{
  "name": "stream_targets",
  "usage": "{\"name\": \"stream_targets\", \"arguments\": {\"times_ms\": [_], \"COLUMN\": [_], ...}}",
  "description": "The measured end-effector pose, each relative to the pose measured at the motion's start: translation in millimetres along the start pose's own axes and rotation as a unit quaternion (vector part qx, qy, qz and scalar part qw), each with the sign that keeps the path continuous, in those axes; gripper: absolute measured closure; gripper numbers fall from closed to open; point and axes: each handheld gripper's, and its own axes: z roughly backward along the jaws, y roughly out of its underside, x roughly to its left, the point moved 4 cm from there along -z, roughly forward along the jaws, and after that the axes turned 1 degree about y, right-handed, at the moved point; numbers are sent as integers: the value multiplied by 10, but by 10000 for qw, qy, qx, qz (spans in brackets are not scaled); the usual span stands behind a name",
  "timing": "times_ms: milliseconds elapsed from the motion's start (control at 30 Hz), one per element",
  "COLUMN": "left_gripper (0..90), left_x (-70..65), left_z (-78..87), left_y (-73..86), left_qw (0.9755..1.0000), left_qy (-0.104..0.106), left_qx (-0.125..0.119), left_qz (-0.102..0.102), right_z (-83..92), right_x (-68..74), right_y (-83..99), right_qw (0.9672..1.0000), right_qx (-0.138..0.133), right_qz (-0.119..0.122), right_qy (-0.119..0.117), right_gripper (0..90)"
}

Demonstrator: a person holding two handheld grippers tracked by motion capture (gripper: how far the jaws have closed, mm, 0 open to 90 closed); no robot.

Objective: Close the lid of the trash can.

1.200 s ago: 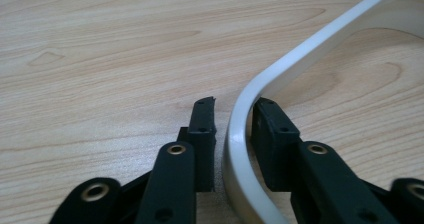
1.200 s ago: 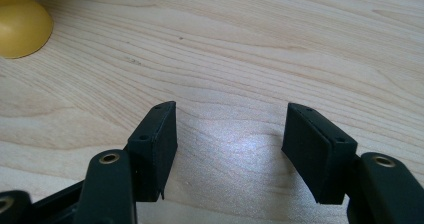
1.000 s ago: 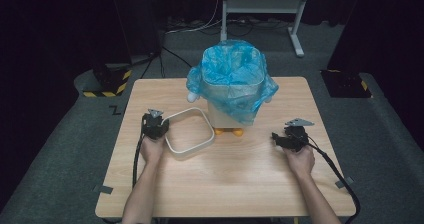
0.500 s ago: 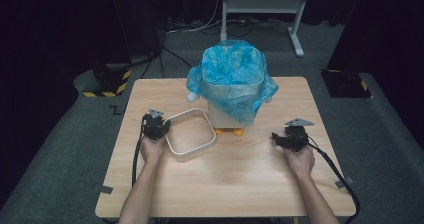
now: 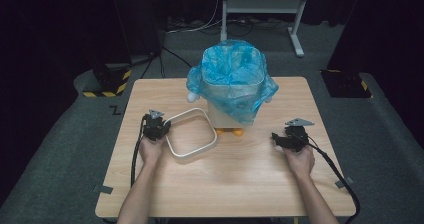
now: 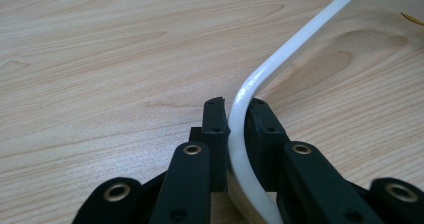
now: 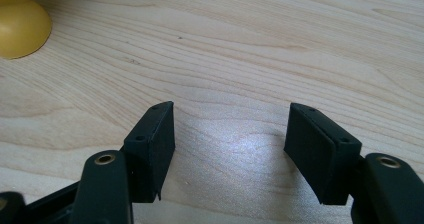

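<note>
A white rounded-square ring [image 5: 186,114] lies flat on the wooden table [image 5: 225,184], left of a pale bin [image 5: 225,96] lined with a blue plastic bag [image 5: 232,66]. My left gripper [image 5: 161,129] is at the ring's left corner. In the left gripper view the ring [image 6: 300,39] runs between the jaws, and the gripper [image 6: 239,116] is shut on it. My right gripper [image 5: 277,138] rests low over bare table to the right of the bin. In the right gripper view the right gripper [image 7: 230,134] stands open with only wood between its jaws.
The bin stands on yellow feet [image 5: 229,132], one of them [image 7: 20,26] at the top left of the right gripper view. A small white knob [image 5: 192,97] sticks out at the bin's left. A metal stand [image 5: 260,6] and cables sit on the floor behind the table.
</note>
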Motion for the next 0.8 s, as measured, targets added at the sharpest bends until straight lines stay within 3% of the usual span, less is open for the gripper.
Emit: {"name": "stream_targets", "arguments": {"times_ms": [200,600,800], "left_gripper": [802,803,802], "left_x": [-45,-117,-161], "left_z": [29,254,375], "left_y": [-7,-57,-85], "left_qw": [10000,9993,9989], "left_qy": [29,333,347], "left_qx": [13,-74,7], "left_qz": [-62,-119,-320], "right_z": [-1,-1,-1], "right_x": [0,0,1], "right_y": [0,0,0], "right_qw": [10000,10000,10000], "right_qx": [-5,-4,-3], "right_qz": [0,7,4], "right_qy": [-7,-8,-12], "right_gripper": [362,360,358]}}
